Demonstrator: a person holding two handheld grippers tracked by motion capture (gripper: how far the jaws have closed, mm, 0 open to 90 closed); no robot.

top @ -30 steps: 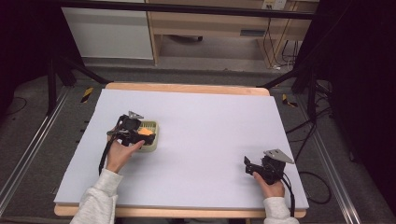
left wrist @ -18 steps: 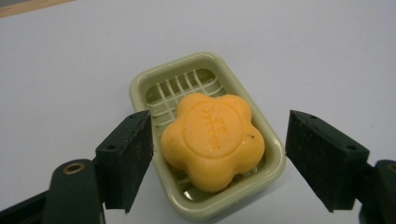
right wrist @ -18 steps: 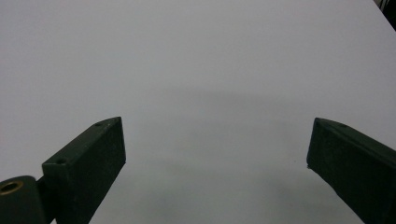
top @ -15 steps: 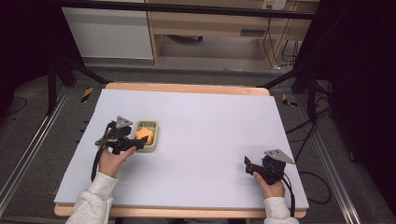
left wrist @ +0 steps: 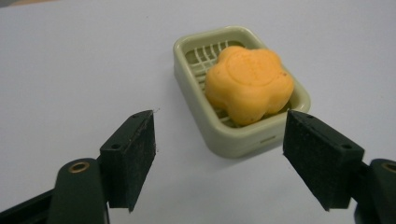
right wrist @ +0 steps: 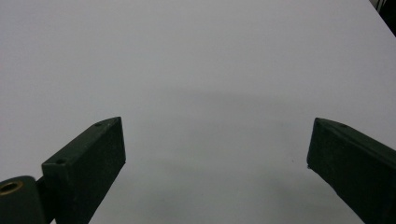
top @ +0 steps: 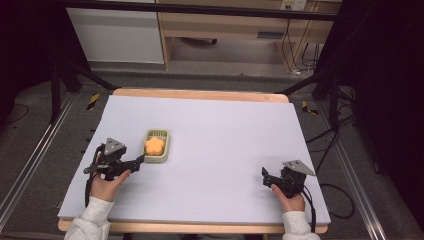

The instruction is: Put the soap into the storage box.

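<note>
Left of centre in the high view, orange flower-shaped soap [top: 154,145] is sitting in pale green dish [top: 156,146]. Left gripper [top: 138,160] is gaping wide just beside it, holding nothing; right gripper [top: 264,176], lower right, is likewise spreading wide over white table [top: 225,130].

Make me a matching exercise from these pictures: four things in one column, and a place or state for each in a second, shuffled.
Things:
1. soap
2. soap dish
3. left gripper
4. right gripper

Places or states:
A. open, near the table's right front corner
B. pale green, on the white table
C. open, just left of the dish
D. orange, flower-shaped, lying in the dish

Pairs: 1-D, 2-B, 3-C, 4-A
</note>
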